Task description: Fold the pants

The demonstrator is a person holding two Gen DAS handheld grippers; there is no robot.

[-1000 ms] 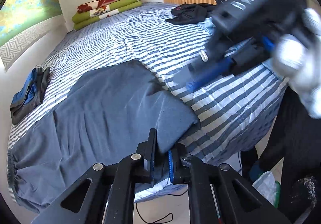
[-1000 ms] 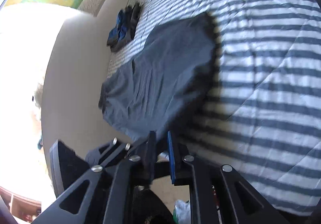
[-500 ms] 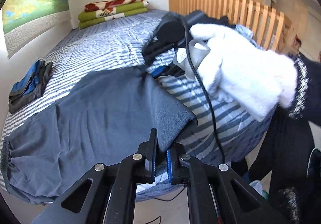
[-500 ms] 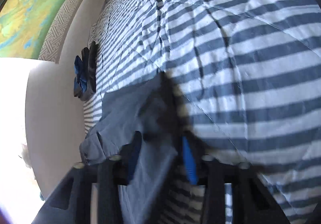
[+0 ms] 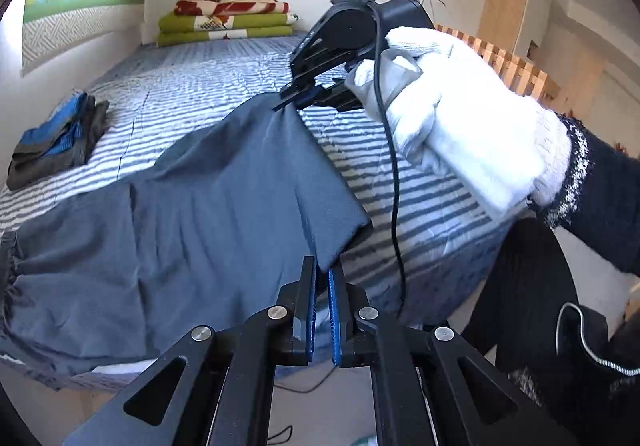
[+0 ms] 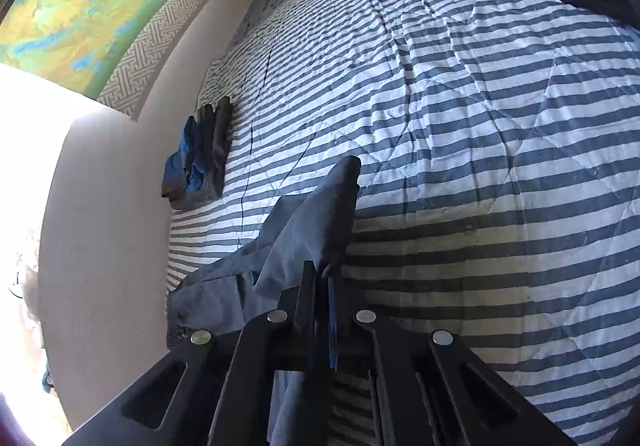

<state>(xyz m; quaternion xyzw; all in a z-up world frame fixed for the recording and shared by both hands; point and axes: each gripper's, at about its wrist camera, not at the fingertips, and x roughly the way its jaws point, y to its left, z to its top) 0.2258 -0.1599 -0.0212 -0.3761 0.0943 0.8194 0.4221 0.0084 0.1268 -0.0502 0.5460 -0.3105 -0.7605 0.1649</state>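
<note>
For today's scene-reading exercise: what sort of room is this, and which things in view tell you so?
Most likely a bedroom: a bed with a striped quilt, folded blankets stacked at its far end, and grey pants spread across it, pinched by both grippers.

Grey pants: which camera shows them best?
Left wrist view: the grey pants spread across the striped bed, both pinched corners visible. Right wrist view shows only a bunched strip rising into its hand-held gripper.
</note>
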